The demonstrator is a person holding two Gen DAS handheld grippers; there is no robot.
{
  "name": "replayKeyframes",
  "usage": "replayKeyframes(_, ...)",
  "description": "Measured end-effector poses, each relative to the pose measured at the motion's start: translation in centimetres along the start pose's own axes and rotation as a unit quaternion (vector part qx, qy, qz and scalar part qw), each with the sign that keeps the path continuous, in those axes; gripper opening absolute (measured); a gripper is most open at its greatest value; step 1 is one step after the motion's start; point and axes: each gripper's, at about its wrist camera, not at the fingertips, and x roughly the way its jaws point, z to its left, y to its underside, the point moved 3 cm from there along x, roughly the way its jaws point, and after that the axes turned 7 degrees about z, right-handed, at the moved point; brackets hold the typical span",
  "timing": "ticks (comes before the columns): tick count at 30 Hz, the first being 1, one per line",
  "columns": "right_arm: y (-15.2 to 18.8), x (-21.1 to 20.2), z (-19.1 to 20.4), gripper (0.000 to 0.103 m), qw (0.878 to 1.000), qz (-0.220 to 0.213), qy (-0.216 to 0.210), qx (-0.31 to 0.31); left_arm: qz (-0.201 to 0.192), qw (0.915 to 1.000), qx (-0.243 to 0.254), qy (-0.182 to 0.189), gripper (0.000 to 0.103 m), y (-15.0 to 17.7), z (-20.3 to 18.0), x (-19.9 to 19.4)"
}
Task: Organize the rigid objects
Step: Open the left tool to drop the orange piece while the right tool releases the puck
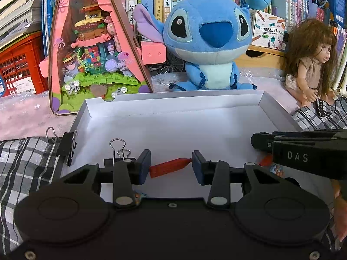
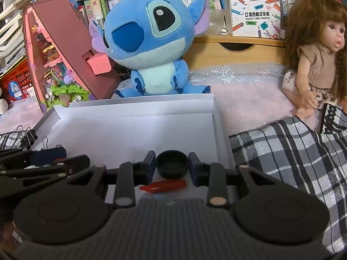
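Rigid objects remain: our left gripper (image 1: 171, 166) jaws pinch a red piece (image 1: 168, 167), right gripper (image 2: 172, 166) jaws clasp a black cap (image 2: 172, 163), both over the white tray's (image 1: 173, 101) near edge; clips (image 1: 118, 149) wait.

My left gripper (image 1: 171, 166) tilts downward, its fingers closed on something thin between them. My right gripper (image 2: 172, 166) tilts downward beside it, fingers clamping something round.

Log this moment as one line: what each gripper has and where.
left gripper: shut on red piece | right gripper: shut on black cap | both over white tray
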Motion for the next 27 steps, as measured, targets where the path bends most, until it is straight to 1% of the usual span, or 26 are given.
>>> replayKeyframes(3, 0.0, -0.1, 0.0, 0.043, 1.000, -0.002, -0.002, 0.002, 0.000, 1.0000, -0.006, 0.003, 0.039, 0.0, 0.1, -0.1)
replayKeyframes(5, 0.0, -0.1, -0.1, 0.052, 1.000, -0.005, -0.006, 0.005, 0.000, 1.0000, -0.008, 0.005, 0.040, 0.0, 0.0, -0.2)
replayKeyframes(6, 0.0, -0.2, -0.1, 0.054, 1.000, -0.006, -0.008, 0.007, 0.000, 1.0000, -0.008, 0.006, 0.040, 0.1, 0.0, -0.3)
replayKeyframes(12, 0.2, -0.9, -0.4, 0.059, 0.999, -0.015, -0.021, 0.019, -0.015, 0.9999, -0.003, 0.003, 0.048, 0.3, -0.3, -1.9)
replayKeyframes(14, 0.4, -1.3, -0.5, 0.061, 0.999, -0.017, -0.022, 0.018, -0.021, 0.9998, -0.004, 0.004, 0.051, 0.3, -0.4, -2.5)
replayKeyframes(17, 0.7, -2.3, -0.8, 0.064, 0.999, -0.026, -0.028, 0.019, -0.032, 0.9995, -0.004, 0.004, 0.063, 0.5, -0.5, -3.7)
replayKeyframes(18, 0.8, -2.6, -0.9, 0.064, 0.999, -0.030, -0.029, 0.019, -0.037, 0.9993, -0.004, 0.003, 0.068, 0.6, -0.6, -4.1)
replayKeyframes(19, 0.8, -3.0, -1.0, 0.065, 0.999, -0.033, -0.031, 0.019, -0.042, 0.9991, -0.002, 0.002, 0.071, 0.7, -0.7, -4.6)
replayKeyframes(27, 1.7, -5.9, -1.4, 0.071, 0.998, -0.047, -0.039, 0.008, -0.068, 0.9976, 0.016, 0.007, 0.078, 1.8, -1.0, -8.2)
